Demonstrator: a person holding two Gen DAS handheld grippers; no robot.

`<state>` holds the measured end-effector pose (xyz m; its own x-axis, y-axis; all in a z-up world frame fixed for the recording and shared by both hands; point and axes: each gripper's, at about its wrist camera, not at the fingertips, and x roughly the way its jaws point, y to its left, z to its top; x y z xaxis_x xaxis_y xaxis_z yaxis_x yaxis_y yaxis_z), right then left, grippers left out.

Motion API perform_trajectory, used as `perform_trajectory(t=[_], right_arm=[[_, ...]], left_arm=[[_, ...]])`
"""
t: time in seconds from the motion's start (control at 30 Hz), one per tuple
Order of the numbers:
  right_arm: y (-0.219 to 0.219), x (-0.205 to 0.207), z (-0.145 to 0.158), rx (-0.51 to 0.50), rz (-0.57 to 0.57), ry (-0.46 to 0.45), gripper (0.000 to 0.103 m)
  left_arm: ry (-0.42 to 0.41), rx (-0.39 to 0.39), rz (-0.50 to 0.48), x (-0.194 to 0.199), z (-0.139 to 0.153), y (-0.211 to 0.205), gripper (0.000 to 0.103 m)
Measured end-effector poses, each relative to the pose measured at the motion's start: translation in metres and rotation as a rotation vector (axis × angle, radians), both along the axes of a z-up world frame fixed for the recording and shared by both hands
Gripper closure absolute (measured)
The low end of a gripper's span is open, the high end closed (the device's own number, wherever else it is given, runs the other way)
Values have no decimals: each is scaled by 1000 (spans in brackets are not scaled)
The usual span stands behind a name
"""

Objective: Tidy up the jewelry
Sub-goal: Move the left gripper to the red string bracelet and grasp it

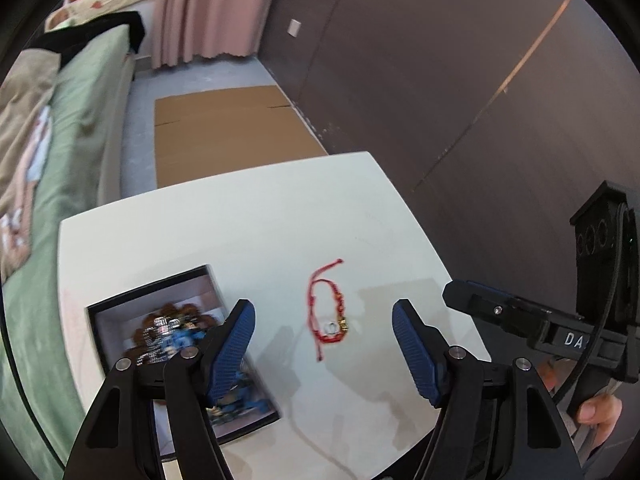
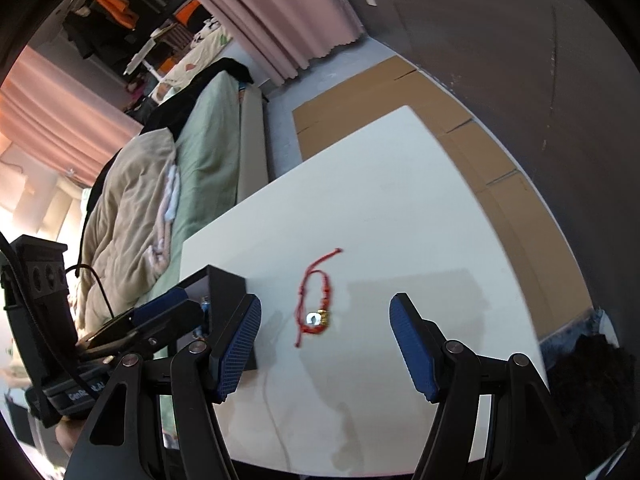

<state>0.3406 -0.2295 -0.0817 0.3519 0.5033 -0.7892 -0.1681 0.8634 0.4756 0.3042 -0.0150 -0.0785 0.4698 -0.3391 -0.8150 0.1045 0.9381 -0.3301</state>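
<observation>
The red cord bracelet [image 1: 326, 308], light and limp, is seen lying flat on the white table [image 1: 260, 216] beside the open jewelry box [image 1: 120, 312], best pinched near its bead cluster, while both tongs, left [image 1: 324, 344] and right [image 2: 325, 342], are held wide apart and empty.

Left gripper [image 1: 324, 344] above white table [image 1: 248, 216], jaws apart w/ nothing between; red cord bracelet [image 1: 326, 308] w/ gold beads and a small silver ring lies on the tabletop beyond them. Black box [image 1: 160, 340] at left holds blurred jewelry, partly behind left finger. Right gripper [image 1: 516, 316] enters at right edge, thumb under it.
</observation>
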Motion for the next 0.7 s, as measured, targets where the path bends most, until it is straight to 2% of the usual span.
perform_trajectory(t=[0.3, 0.57, 0.7], right_arm=[[-36, 4, -6, 23, -34, 29, 36], [-60, 11, -19, 20, -76, 74, 36], [-67, 13, -24, 24, -94, 89, 26]], left_arm=[[66, 41, -62, 18, -23, -38, 51], [128, 82, -78, 29, -48, -55, 60], [163, 115, -68, 34, -62, -58, 65]])
